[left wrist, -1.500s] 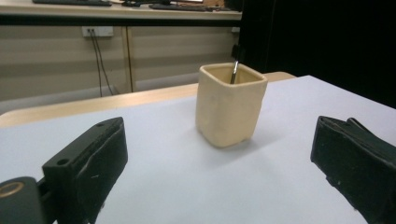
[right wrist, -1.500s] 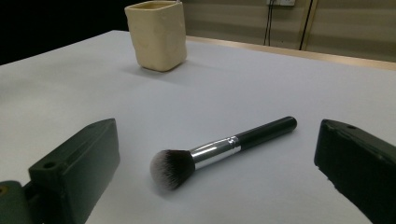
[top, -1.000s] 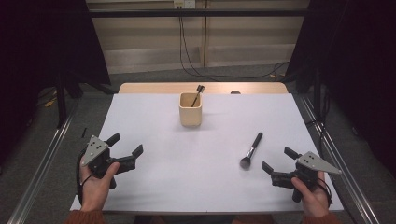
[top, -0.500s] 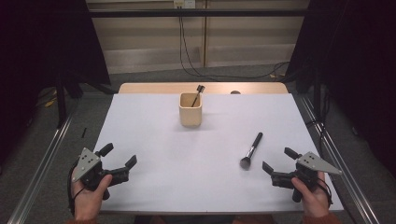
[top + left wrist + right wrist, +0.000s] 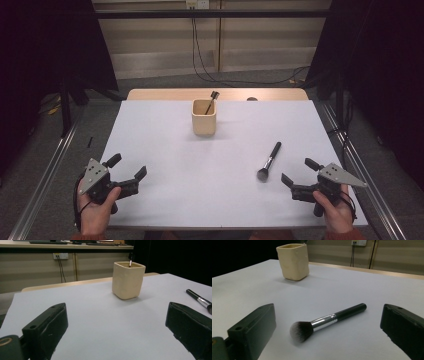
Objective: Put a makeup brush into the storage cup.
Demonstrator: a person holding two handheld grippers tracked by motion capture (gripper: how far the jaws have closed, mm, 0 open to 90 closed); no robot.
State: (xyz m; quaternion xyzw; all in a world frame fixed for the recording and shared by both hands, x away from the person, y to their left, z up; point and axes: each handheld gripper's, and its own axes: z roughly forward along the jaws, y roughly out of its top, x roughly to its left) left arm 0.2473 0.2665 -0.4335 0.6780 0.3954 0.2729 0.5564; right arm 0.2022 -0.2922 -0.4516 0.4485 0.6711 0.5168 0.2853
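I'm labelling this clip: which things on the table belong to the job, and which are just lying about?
In the job:
- makeup brush, lying in front of the open right hand-held gripper
- beige cup, holding a small brush

Lying about:
- small dark object at the table's far edge
- wall cables

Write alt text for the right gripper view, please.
A makeup brush lies flat on the white table, bristles nearest, between the open black jaws of the right hand-held gripper. A beige cup stands upright farther back at left.
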